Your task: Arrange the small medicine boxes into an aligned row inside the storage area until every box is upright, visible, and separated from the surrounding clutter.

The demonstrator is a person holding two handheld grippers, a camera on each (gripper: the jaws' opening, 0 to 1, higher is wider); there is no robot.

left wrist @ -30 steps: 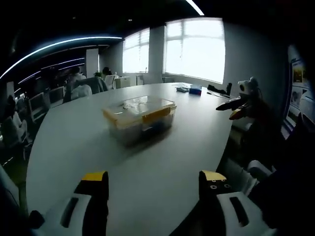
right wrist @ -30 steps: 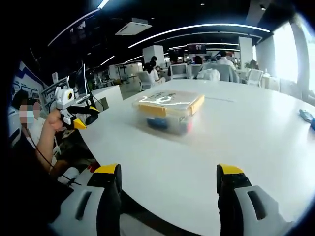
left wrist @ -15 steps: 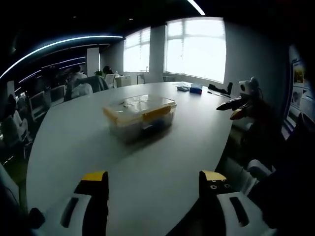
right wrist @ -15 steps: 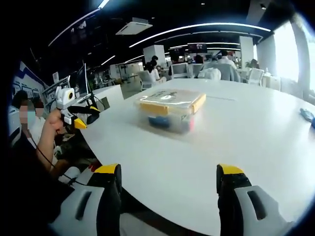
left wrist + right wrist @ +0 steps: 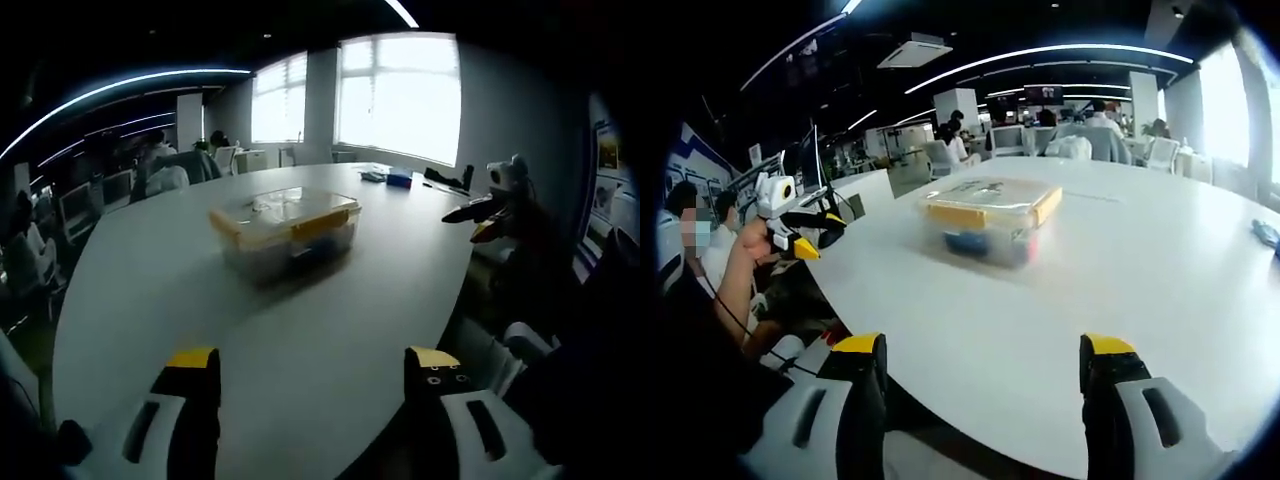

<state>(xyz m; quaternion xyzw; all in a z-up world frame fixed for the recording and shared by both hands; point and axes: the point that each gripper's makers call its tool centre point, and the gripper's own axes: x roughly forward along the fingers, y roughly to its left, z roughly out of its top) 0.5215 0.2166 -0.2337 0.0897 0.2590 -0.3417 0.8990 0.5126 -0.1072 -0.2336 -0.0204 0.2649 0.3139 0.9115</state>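
Box [image 5: 287,231] sits lidded mid-table, roughly 12 o'clock from both grippers, well apart. Left gripper [image 5: 312,392] and right gripper [image 5: 982,385] both have jaws wide, holding nothing. My worry: prying that lid one-sided could skid the box or topple the medicines inside.

An open-plan office is showing here: long strip lights [image 5: 1060,52] are running across a dark ceiling above rows of desks, with office chairs [image 5: 1080,148] standing around them and people sitting at work in the background. A large white oval meeting table [image 5: 1120,290] is taking up the foreground, a monitor [image 5: 803,160] is standing on a desk to one side, and a ceiling air-conditioning unit [image 5: 913,50] is hanging overhead. In the left gripper view, daylight is pouring through big windows [image 5: 400,95] along the far wall.
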